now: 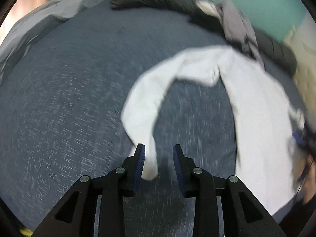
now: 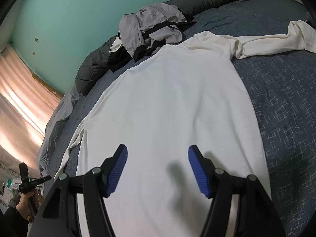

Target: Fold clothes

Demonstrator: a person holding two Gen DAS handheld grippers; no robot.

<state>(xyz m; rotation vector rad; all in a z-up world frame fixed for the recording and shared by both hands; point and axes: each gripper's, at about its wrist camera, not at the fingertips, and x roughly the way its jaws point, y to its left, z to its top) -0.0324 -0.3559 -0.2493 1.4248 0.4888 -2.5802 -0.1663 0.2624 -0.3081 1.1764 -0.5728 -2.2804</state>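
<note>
Left wrist view: the left gripper (image 1: 159, 154) stands parted, the white shirt (image 1: 256, 118)'s sleeve (image 1: 144, 106) end lying loose between its jaws, arcing to upper right. Right wrist view: the right gripper (image 2: 158, 167) hovers spread over the shirt's body, long axis running up-frame.

Soft indoor light, one view blurred, one sharp

The left wrist view is smeared by motion: the long white cotton shirt (image 1: 254, 118) and the dark blue woven bed cover (image 1: 69, 98) show streaks. The right wrist view is sharp; bright light comes through the pale pink curtain (image 2: 17, 106) at left, and a soft shadow lies on the shirt. Both pictures bend strongly toward dark round edges.
</note>
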